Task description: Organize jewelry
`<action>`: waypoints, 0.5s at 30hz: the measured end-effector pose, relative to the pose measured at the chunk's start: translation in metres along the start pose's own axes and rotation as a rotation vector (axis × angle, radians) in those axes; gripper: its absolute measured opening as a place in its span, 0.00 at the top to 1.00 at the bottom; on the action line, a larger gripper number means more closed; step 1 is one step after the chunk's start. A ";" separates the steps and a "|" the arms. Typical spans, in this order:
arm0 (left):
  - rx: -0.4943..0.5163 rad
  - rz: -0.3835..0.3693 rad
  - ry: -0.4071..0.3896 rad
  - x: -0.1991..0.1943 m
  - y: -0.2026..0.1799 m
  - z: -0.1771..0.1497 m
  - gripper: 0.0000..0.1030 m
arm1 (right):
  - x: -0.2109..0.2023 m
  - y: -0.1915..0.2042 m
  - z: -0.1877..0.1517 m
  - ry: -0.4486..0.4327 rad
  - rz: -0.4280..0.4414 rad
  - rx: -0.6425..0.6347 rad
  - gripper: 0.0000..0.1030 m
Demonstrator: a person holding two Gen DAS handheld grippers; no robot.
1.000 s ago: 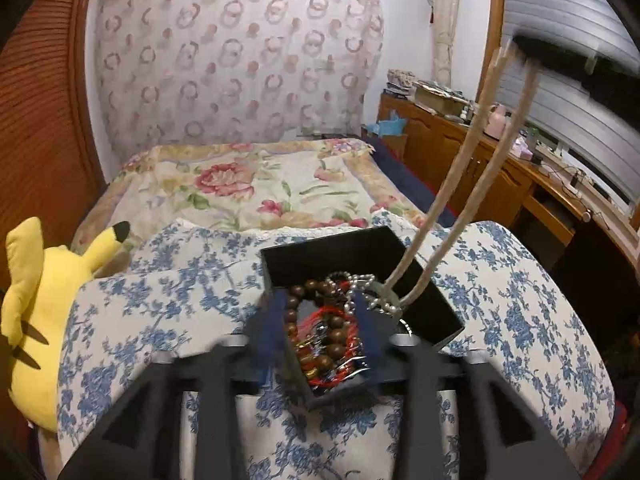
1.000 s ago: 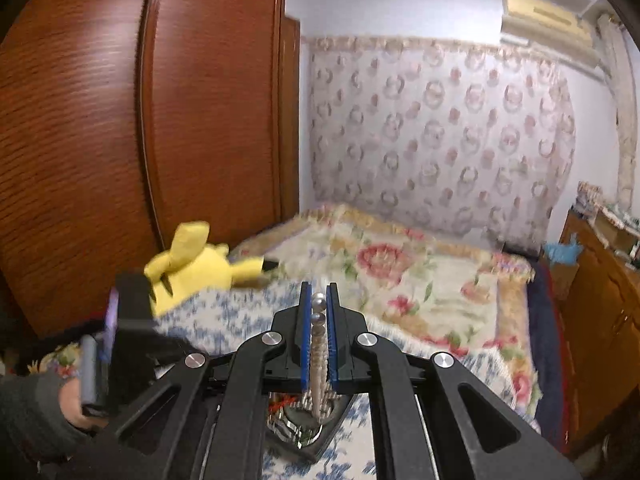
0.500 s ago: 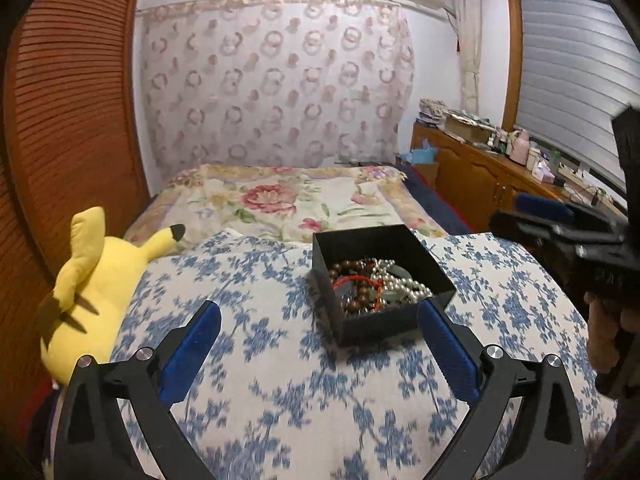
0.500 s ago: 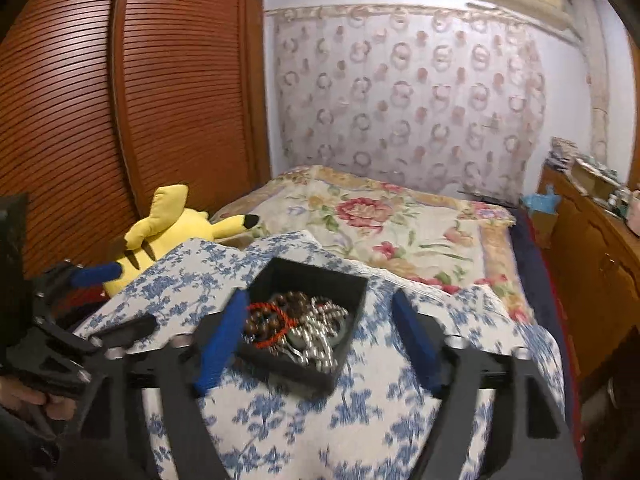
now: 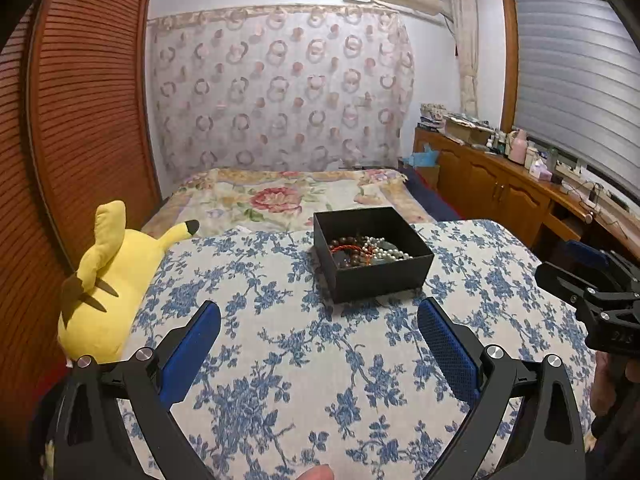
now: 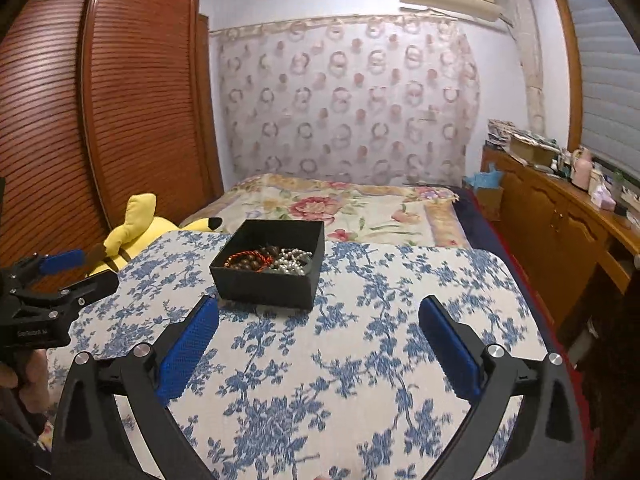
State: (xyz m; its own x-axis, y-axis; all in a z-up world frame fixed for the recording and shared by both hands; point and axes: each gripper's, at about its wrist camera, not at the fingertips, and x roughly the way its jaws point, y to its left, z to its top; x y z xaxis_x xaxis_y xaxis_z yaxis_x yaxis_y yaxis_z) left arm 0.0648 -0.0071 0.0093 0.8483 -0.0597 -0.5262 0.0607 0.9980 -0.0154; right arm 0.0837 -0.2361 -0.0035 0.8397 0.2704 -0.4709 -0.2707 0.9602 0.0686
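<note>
A black open box sits on the blue-flowered cloth and holds a heap of jewelry: brown bead bracelets, a red bracelet and a pearl string. The box and the jewelry also show in the right wrist view. My left gripper is open and empty, well back from the box on the near side. My right gripper is open and empty, also back from the box. Each gripper shows at the edge of the other's view.
A yellow plush toy lies at the left edge of the flowered cloth. A bed with a floral cover lies beyond. A wooden wardrobe stands on the left, a wooden sideboard on the right.
A second ago my right gripper held the pearl string up out of the box. It has let go, both grippers have opened and pulled back, and the pearls lie in the box.
</note>
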 end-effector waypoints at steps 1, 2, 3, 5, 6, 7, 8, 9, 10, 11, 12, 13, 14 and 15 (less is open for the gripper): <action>-0.002 -0.002 -0.004 -0.003 0.000 -0.001 0.08 | -0.005 -0.002 -0.002 -0.014 -0.004 0.009 0.02; -0.002 -0.002 -0.005 -0.005 -0.001 -0.001 0.08 | -0.006 -0.003 -0.002 -0.018 -0.004 0.011 0.02; 0.000 -0.002 -0.005 -0.007 -0.001 -0.002 0.08 | -0.009 -0.004 -0.002 -0.021 -0.004 0.014 0.02; 0.004 -0.002 -0.003 -0.010 -0.002 -0.003 0.08 | -0.012 -0.005 -0.002 -0.025 -0.007 0.016 0.02; 0.005 -0.005 -0.006 -0.012 -0.002 -0.003 0.08 | -0.013 -0.005 -0.002 -0.026 -0.007 0.015 0.02; 0.006 -0.005 -0.009 -0.014 -0.003 -0.003 0.08 | -0.013 -0.005 -0.001 -0.028 -0.010 0.015 0.02; 0.006 -0.003 -0.011 -0.015 -0.003 -0.003 0.08 | -0.013 -0.005 -0.001 -0.030 -0.012 0.016 0.02; 0.006 -0.003 -0.012 -0.015 -0.004 -0.004 0.08 | -0.013 -0.005 -0.001 -0.031 -0.011 0.018 0.02; 0.007 -0.004 -0.012 -0.015 -0.004 -0.004 0.08 | -0.013 -0.005 -0.002 -0.030 -0.012 0.019 0.02; 0.007 -0.002 -0.014 -0.016 -0.004 -0.004 0.08 | -0.013 -0.005 -0.002 -0.029 -0.012 0.018 0.02; 0.007 -0.001 -0.014 -0.016 -0.004 -0.004 0.08 | -0.013 -0.005 -0.002 -0.026 -0.012 0.018 0.02; 0.006 -0.001 -0.014 -0.016 -0.004 -0.004 0.08 | -0.013 -0.005 -0.002 -0.025 -0.012 0.018 0.02; 0.004 -0.004 -0.014 -0.016 -0.004 -0.004 0.08 | -0.013 -0.005 -0.003 -0.025 -0.013 0.018 0.02; 0.002 -0.007 -0.014 -0.017 -0.004 -0.004 0.08 | -0.013 -0.005 -0.002 -0.025 -0.012 0.018 0.02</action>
State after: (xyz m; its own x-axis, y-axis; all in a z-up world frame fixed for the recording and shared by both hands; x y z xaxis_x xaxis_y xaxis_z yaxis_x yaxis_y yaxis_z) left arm 0.0483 -0.0099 0.0145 0.8550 -0.0670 -0.5142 0.0676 0.9976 -0.0176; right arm 0.0730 -0.2442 0.0001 0.8543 0.2602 -0.4500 -0.2520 0.9645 0.0793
